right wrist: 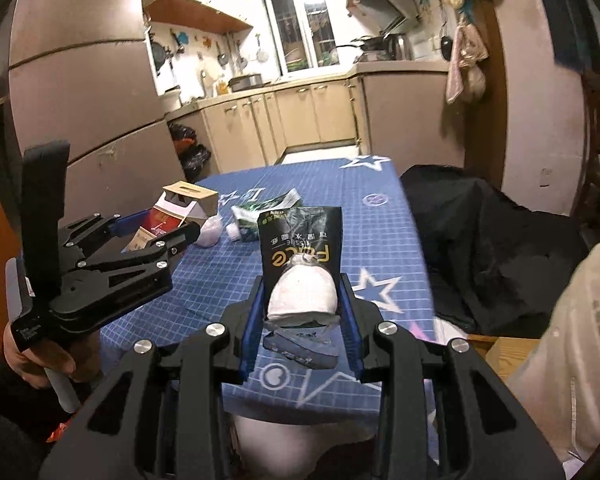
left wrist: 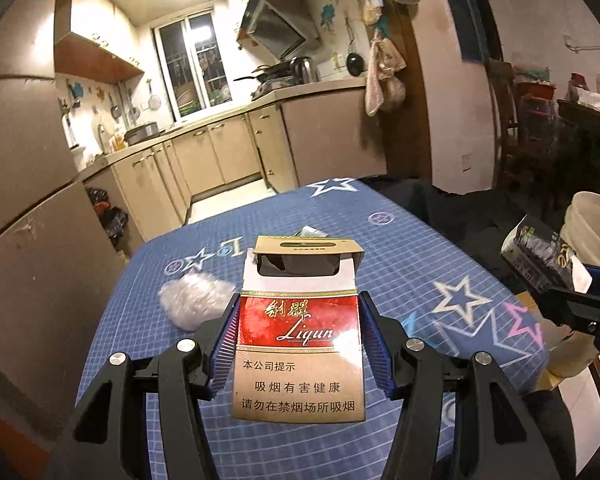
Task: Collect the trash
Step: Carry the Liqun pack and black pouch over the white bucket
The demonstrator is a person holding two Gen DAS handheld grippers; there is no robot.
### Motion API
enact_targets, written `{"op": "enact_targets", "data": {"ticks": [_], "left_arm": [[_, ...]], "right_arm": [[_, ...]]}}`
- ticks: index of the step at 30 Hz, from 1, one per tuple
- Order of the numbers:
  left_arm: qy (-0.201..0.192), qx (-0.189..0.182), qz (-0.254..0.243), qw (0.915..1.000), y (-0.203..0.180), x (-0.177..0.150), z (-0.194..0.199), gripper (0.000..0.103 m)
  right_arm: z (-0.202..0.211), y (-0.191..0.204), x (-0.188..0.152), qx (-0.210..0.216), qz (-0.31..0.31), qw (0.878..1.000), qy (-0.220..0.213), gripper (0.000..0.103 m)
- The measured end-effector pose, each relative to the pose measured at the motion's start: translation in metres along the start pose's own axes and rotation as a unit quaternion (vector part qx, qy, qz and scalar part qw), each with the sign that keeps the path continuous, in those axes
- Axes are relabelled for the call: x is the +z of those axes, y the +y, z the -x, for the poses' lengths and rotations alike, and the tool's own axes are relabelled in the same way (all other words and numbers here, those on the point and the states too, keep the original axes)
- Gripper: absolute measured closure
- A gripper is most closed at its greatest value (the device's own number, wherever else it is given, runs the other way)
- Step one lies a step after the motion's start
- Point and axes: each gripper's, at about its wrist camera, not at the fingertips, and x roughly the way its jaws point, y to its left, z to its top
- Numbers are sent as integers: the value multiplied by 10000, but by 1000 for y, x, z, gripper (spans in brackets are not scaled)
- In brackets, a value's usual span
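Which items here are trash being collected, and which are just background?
Job items: cigarette pack in left gripper; black tissue packet in right gripper; crumpled plastic wrap; green-white wrapper; white bin.
Background: kettle; hanging towel; black cloth.

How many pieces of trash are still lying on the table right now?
2: a crumpled clear plastic wad and a green-white wrapper beside it on the blue star tablecloth. More may be hidden behind the held items.
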Motion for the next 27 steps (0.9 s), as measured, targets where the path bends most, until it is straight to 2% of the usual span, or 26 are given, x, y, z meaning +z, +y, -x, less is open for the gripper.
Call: {"op": "enact_targets", "data": {"ticks": [8,13,27], "left_arm": [[-221,-237,-261,9991,-36,23,4,45],[-351,-495,-472,9970,-71,40,5,45],[-763,-1261,-1155,9823,-190,79,15,45]], "right_arm": [[36,-27,2,-448,-197,9982,-352,70],[61,-51,5,-811,-292,9946,-577,70],[131,-131,-13,-1900,-751,9744,-935,70]]}}
